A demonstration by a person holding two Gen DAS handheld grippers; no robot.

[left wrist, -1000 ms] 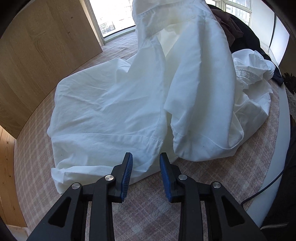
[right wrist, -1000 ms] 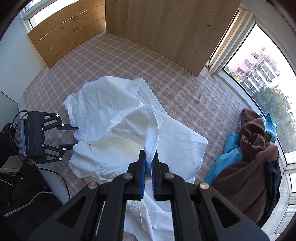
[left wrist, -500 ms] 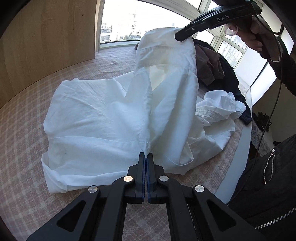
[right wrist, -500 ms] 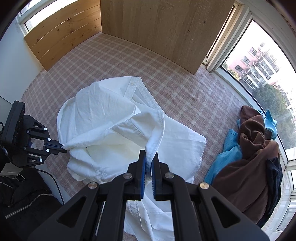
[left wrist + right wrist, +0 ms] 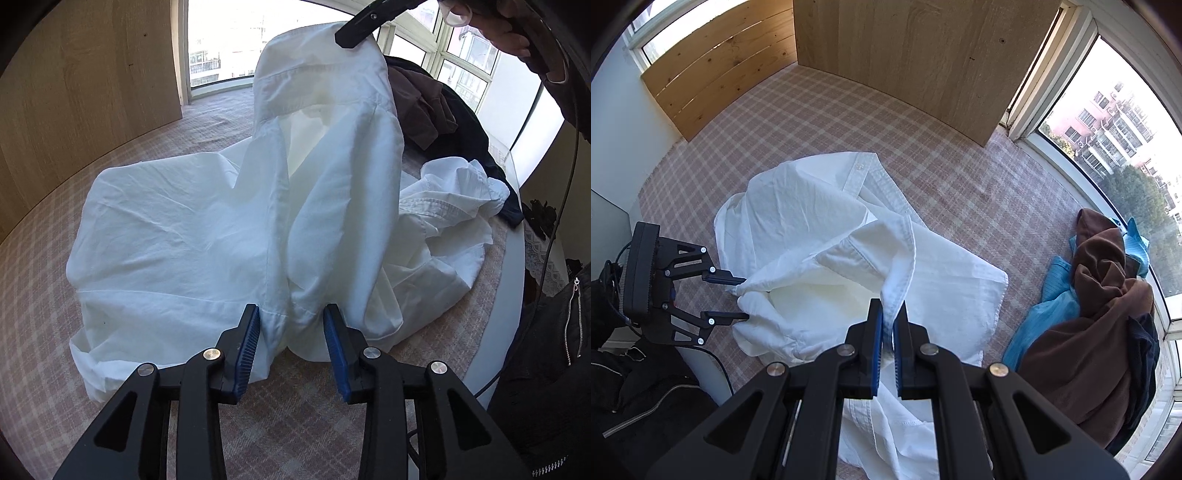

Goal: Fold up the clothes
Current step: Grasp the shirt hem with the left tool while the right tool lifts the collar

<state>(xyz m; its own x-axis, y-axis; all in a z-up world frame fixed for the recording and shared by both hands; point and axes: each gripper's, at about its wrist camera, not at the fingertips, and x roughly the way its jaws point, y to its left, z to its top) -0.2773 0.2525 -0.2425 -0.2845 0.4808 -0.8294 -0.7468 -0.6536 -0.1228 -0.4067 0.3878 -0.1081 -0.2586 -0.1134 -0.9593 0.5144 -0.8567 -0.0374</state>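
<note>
White shirt (image 5: 207, 236) lies crumpled on the pink plaid surface (image 5: 48, 280), with part of it lifted well above the rest. In the left wrist view the raised portion forms a tall tent of cloth rising toward the windows.

Right tongs (image 5: 888, 332): drawn narrow, pinching a seamed edge of the shirt between the blue pads (image 5: 876, 343). Cloth hangs from this grip and drapes down toward the near edge of the surface. In the left wrist view the same tongs (image 5: 345, 40) appear at the top of the lifted fabric, with a hand (image 5: 506, 22) on the handle at the upper right.

Left tongs (image 5: 291, 328): spread wide, a bunched fold of the shirt's lower hem lying between the blue pads (image 5: 249, 347). The cloth touches the left pad; contact on the right pad cannot be confirmed. In the right wrist view these tongs (image 5: 742, 297) sit at the left side of the shirt, fingers apart, tips at the fabric edge.

A pile of other garments, brown clothing (image 5: 1093, 306) over blue cloth (image 5: 1045, 317), sits at the right of the surface beside the windows, well apart from the shirt's main body. Wooden panels (image 5: 905, 51) border the far side. A dark jacket with a zip (image 5: 550, 354) shows at the near right.
</note>
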